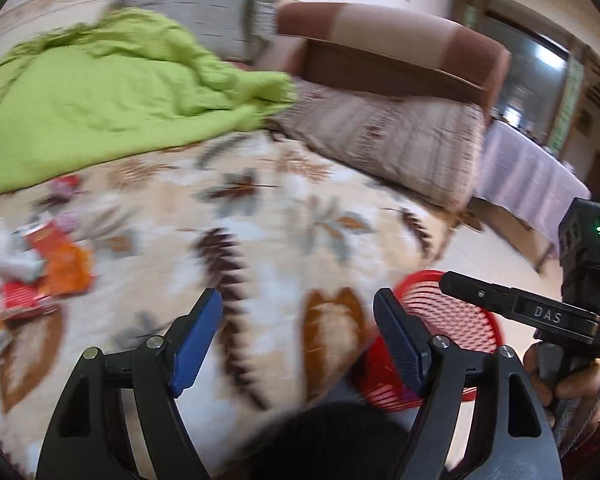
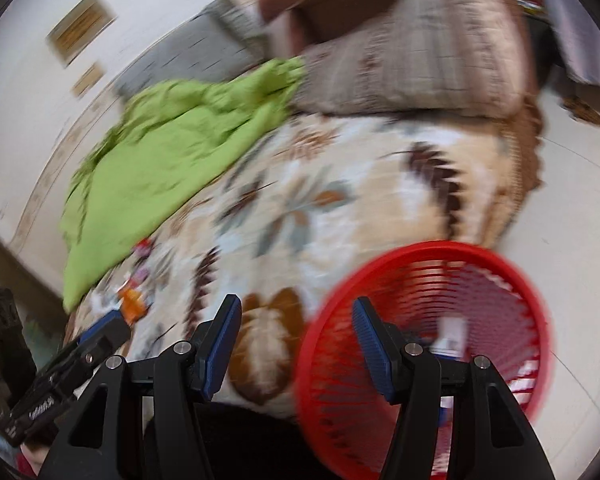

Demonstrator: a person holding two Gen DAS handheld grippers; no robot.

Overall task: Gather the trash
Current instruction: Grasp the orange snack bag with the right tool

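A blurred heap of trash, orange and red wrappers with white paper, lies on the floral bedspread at the left; it also shows in the right wrist view as small orange scraps. A red slatted basket stands on the floor beside the bed, with a white and blue piece inside; its rim also shows in the left wrist view. My left gripper hovers open over the bedspread, holding nothing. My right gripper is open and bare, its right finger over the basket's rim.
A green blanket is bunched on the far left of the bed. A patterned pillow leans against a brown headboard. A table with a lilac cloth stands beyond pale floor tiles. A hand grips the right tool.
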